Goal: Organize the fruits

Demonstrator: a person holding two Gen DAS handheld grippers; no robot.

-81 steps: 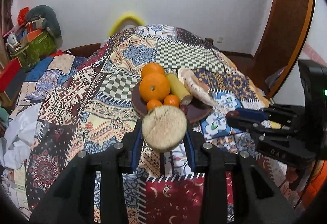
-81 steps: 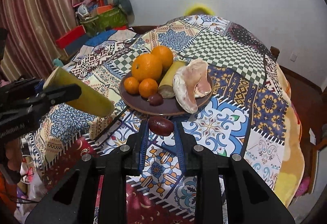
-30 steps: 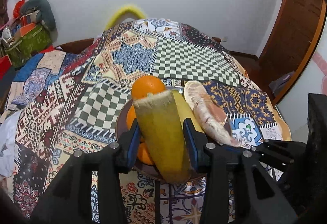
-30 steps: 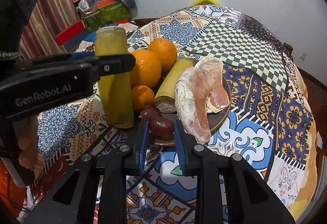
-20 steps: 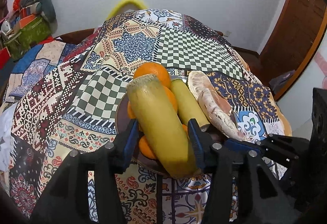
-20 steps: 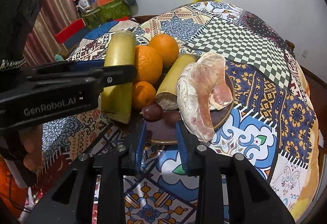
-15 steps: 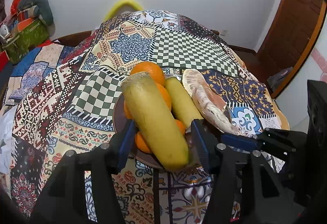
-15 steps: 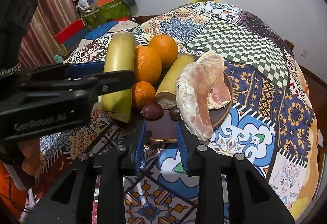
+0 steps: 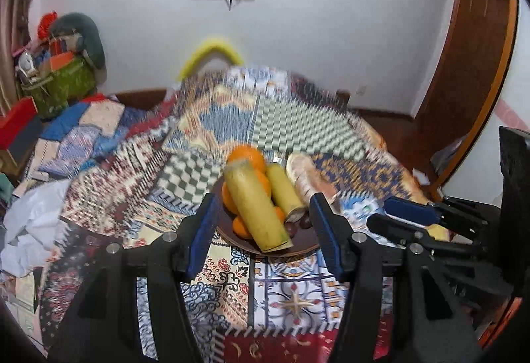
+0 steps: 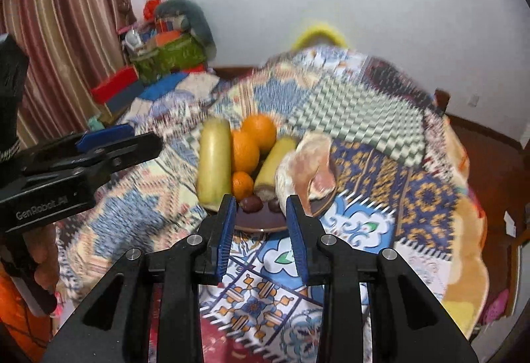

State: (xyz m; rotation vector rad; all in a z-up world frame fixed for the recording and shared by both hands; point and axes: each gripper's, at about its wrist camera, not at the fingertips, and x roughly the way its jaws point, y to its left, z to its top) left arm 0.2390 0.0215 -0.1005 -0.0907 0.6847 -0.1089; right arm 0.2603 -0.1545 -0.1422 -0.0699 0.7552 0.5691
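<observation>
A dark brown plate [image 9: 299, 251] [image 10: 258, 224] on the patchwork cloth holds several oranges [image 9: 246, 158] [image 10: 259, 128], two yellow-green cane pieces [image 9: 255, 210] [image 10: 214, 161], two dark red dates [image 10: 251, 202] and a peeled pomelo [image 9: 308, 179] [image 10: 306, 161]. The larger cane piece leans on the oranges at the plate's left. My left gripper [image 9: 263, 224] is open and empty, just in front of the plate. My right gripper [image 10: 261, 220] is open and empty, its tips at the plate's near rim. Each gripper shows in the other's view: the right one [image 9: 410, 224], the left one [image 10: 116, 144].
The round table [image 10: 381, 171] is covered by a patterned cloth. A bed with folded cloths and a green bag [image 9: 59, 81] lies at the left. A wooden door frame [image 9: 470, 71] stands right. A chair back [image 10: 440, 101] sits beyond the table.
Both grippers let go of their fruit: the cane piece now lies on the plate and the date sits beside the other. Both have opened and drawn back from the plate.
</observation>
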